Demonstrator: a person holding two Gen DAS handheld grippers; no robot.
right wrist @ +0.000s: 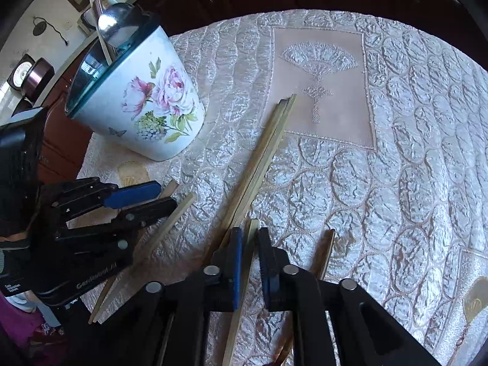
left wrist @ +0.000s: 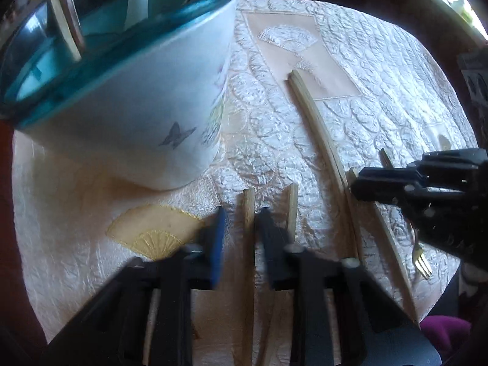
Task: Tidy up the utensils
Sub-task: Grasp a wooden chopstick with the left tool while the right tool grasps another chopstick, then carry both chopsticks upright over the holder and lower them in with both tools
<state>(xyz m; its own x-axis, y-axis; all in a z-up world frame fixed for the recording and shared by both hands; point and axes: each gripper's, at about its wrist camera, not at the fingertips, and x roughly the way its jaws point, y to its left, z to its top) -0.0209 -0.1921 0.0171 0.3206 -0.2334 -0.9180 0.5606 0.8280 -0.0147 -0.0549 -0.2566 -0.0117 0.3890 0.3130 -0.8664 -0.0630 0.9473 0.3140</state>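
Over the cloth, left tongs clamping a chopstick — right tongs likewise.

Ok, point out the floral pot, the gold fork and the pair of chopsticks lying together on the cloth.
floral pot [right wrist: 152, 113]: right wrist view, on its painted side wall.
gold fork [left wrist: 422, 263]: left wrist view, on the tines.
pair of chopsticks [right wrist: 262, 152]: right wrist view, midway along the shafts.
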